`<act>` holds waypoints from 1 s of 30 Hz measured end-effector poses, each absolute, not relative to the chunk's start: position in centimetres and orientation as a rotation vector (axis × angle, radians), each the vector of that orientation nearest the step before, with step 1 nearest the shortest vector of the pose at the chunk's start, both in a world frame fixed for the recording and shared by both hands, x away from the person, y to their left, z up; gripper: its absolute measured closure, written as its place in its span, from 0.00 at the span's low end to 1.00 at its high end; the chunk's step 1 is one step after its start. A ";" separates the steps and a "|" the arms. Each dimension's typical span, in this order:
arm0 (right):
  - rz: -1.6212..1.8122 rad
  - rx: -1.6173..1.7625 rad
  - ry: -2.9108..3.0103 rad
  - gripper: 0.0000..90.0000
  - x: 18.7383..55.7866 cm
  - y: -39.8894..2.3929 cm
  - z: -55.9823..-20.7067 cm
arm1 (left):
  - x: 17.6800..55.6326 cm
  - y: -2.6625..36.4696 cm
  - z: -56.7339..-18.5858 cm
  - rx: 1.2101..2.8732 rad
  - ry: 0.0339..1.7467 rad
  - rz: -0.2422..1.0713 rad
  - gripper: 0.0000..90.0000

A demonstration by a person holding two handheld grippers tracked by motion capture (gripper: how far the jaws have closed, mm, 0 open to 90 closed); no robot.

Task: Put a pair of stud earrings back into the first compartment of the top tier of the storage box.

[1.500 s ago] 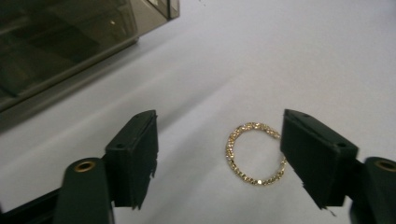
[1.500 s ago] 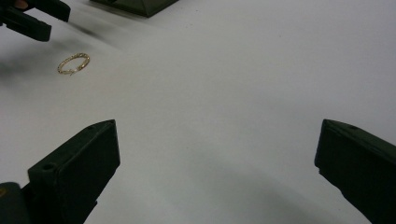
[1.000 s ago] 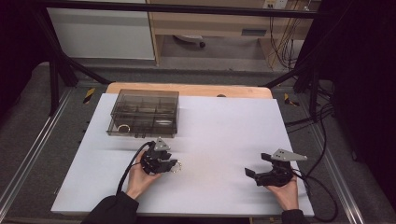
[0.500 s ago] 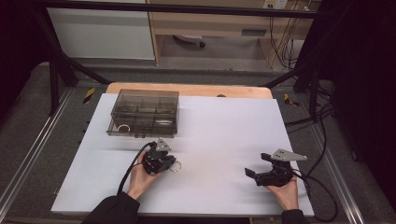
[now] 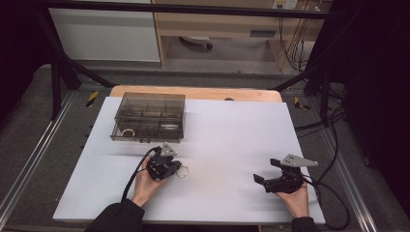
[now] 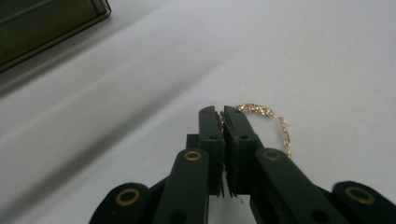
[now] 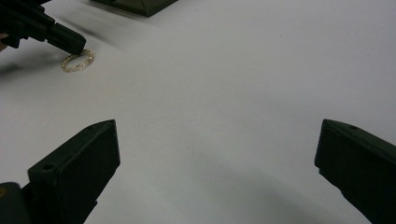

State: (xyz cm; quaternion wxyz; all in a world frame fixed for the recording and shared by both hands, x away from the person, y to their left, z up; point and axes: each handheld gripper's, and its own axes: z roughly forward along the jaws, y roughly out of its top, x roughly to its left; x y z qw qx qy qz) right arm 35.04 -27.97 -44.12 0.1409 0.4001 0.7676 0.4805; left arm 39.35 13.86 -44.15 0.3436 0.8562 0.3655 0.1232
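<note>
Left gripper [image 5: 175, 168] near table's [image 5: 232, 130] front-left, jaws pinching gold bracelet [image 6: 268, 122]. Right gripper [image 5: 263, 178] low near front-right corner, jaws spread wide, holding nothing.

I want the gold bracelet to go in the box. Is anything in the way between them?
Nothing visible lies on the white table between the gold bracelet, pinched by the left gripper, and the box. The box's lid looks closed, though.

We see matt white sheet [image 5: 227, 140] over bare wood table [image 5: 193, 92]. Box [image 5: 150, 117]: smoky clear plastic, glossy. Chain [image 6: 273, 122]: gold metal, glinting links. Left gripper [image 6: 223, 116] jaws: matt black plastic, brass-look pivots.
</note>
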 end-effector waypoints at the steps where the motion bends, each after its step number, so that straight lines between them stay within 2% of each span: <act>1: 1.389 1.158 2.214 0.01 35.0 -28.0 -44.1 | 39.2 14.0 -43.9 2.212 0.953 0.315 0.95; 20: 1.387 1.160 2.219 0.01 35.1 -27.9 -44.2 | 37.8 15.8 -41.7 2.164 0.955 0.304 0.95; 30: 1.387 1.162 2.223 0.01 35.1 -27.9 -44.2 | 36.9 18.3 -40.3 2.147 0.977 0.319 0.95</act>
